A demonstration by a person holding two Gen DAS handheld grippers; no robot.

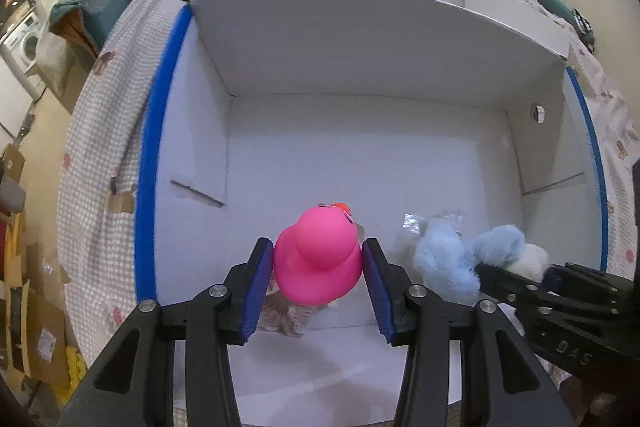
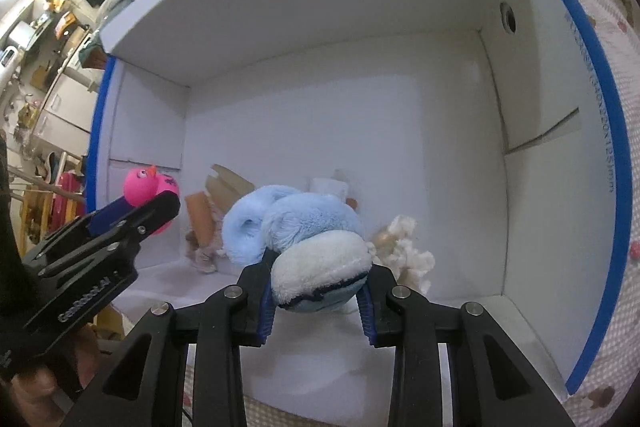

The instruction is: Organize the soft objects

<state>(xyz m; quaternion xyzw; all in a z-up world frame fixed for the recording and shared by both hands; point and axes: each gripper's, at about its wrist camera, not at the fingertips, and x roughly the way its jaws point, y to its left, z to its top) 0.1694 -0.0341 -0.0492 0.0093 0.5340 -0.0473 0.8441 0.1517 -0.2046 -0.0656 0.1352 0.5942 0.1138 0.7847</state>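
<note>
My left gripper [image 1: 318, 261] is shut on a pink rubber duck [image 1: 318, 259] and holds it over the near part of a white cardboard box [image 1: 360, 147] with blue tape on its rims. The duck also shows in the right wrist view [image 2: 150, 187], with the left gripper [image 2: 132, 215] under it. My right gripper [image 2: 320, 291] is shut on a light blue and white plush toy [image 2: 304, 235], held just inside the box. The plush [image 1: 480, 255] and the right gripper [image 1: 516, 273] show at the right of the left wrist view.
The box [image 2: 360, 107] lies on a bed with a checked cover [image 1: 100, 147]. Inside it lie a small pinkish soft toy [image 1: 286, 315], a cream fluffy item [image 2: 404, 251], brown cardboard pieces [image 2: 224, 195] and clear plastic wrap [image 1: 416, 221]. Shelves and clutter stand at the far left.
</note>
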